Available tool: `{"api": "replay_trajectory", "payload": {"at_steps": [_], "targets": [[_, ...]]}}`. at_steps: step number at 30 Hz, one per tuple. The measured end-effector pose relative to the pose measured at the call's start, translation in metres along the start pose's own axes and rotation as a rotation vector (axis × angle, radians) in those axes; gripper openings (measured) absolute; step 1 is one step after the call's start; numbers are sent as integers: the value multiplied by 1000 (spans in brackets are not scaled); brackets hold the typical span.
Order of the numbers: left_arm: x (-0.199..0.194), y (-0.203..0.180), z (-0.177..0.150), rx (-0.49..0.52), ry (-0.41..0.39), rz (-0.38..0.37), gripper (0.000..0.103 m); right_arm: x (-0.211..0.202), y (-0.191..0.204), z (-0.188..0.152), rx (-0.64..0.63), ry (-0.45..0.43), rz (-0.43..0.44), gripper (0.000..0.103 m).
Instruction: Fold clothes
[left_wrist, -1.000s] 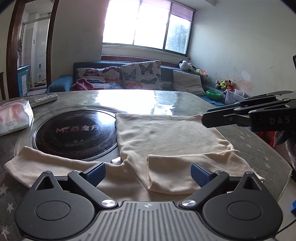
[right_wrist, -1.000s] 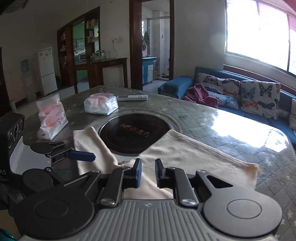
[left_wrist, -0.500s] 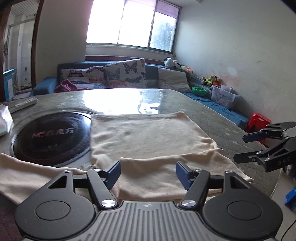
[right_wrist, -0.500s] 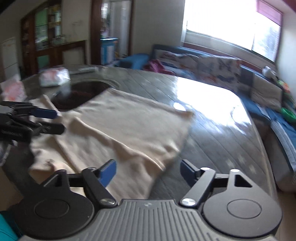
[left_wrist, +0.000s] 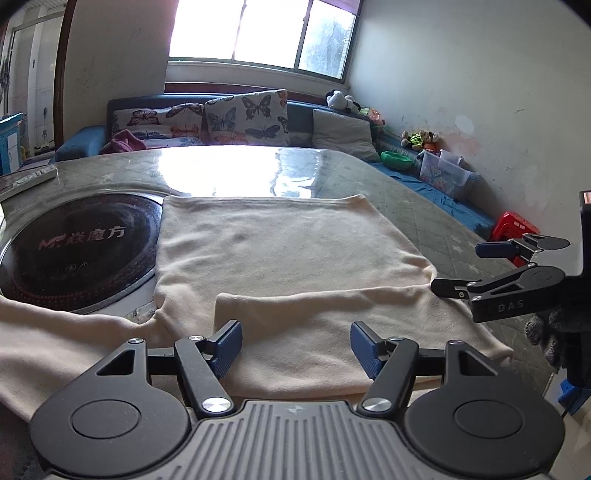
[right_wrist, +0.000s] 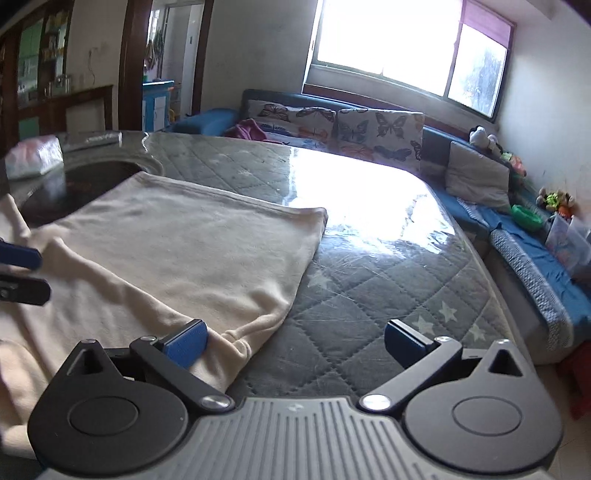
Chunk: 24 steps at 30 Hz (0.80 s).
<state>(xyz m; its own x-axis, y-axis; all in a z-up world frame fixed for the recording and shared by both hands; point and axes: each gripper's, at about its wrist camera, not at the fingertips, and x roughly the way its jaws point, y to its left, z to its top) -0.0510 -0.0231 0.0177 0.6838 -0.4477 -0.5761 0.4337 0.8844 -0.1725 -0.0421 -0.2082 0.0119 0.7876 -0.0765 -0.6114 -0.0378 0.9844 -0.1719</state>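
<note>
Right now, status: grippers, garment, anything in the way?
Both grippers open, empty: left gripper, right gripper just opened wide. Cream garment flat, one sleeve folded in. Path clear.

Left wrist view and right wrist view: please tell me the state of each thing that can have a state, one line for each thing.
Shirt: lying flat on the table, one sleeve folded over the body, the other sleeve spread out.
Left tool: open, holding nothing.
Right tool: wide open, just opened further, nothing pressed between its pads.
Table: covered with quilted cloth under clear plastic.
</note>
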Motion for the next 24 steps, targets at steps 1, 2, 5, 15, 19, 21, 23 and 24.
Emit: {"api": "replay_trajectory", "payload": {"at_steps": [1,2,5,15,19,21,23,24], "targets": [[0,0,0,2,1,4,68,2,2,-2,-14,-4,-8,103],[0,1,-1,5,3,8,68,3,2,-4,-24,-10,-9,103],[-1,2,-2,12,7,19,67,-4,-3,-5,-13,-28,7,103],[-6,-6,-9,80,4,53,70,-45,6,-26,-136,-67,-14,103],[-5,-7,-12,83,9,59,70,-49,13,-39,-174,-81,-32,103],[-7,-6,-12,81,5,63,70,-53,16,-44,-194,-100,-43,103],[-10,-4,-11,70,-4,70,70,-56,19,-39,-213,-115,-49,103],[-12,-3,-11,64,-9,73,70,-57,20,-36,-219,-124,-49,103]]}}
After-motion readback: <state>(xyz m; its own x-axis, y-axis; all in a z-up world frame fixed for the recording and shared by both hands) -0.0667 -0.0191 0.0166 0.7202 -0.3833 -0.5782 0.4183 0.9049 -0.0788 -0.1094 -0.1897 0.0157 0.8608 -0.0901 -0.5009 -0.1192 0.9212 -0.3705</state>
